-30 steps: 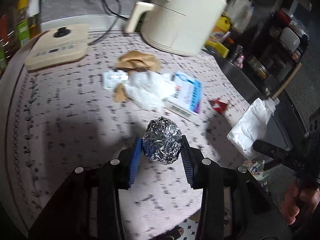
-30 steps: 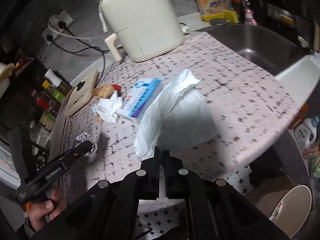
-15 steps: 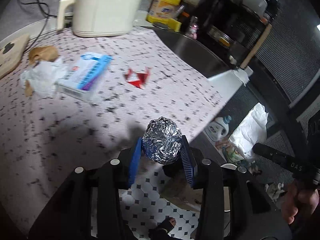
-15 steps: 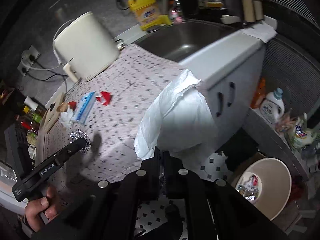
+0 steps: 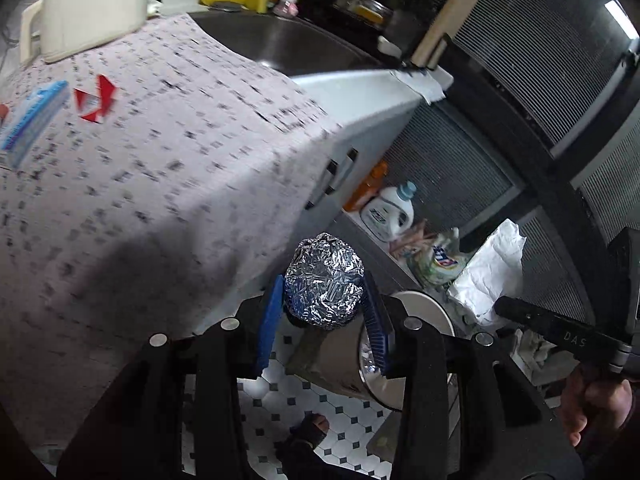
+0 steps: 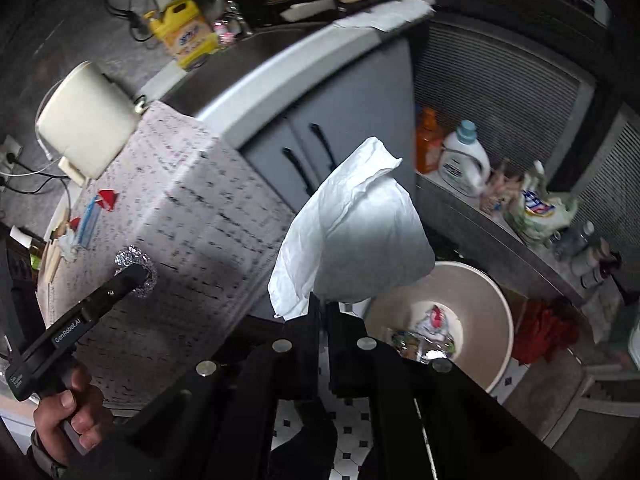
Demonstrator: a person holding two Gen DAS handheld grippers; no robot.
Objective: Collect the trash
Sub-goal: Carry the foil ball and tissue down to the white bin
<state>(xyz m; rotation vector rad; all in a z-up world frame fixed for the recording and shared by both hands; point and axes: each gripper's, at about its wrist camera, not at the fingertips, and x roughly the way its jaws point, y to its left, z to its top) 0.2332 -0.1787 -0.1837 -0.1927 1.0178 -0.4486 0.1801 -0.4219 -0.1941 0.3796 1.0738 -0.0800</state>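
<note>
Left gripper (image 5: 324, 300) clamps a foil ball (image 5: 325, 280) between its blue pads; right gripper (image 6: 323, 308) pinches a white tissue (image 6: 352, 236), jaws nearly closed. Both hang off the counter's (image 5: 140, 184) edge; trash bin (image 6: 492, 300) at 4 o'clock of the tissue.
</note>
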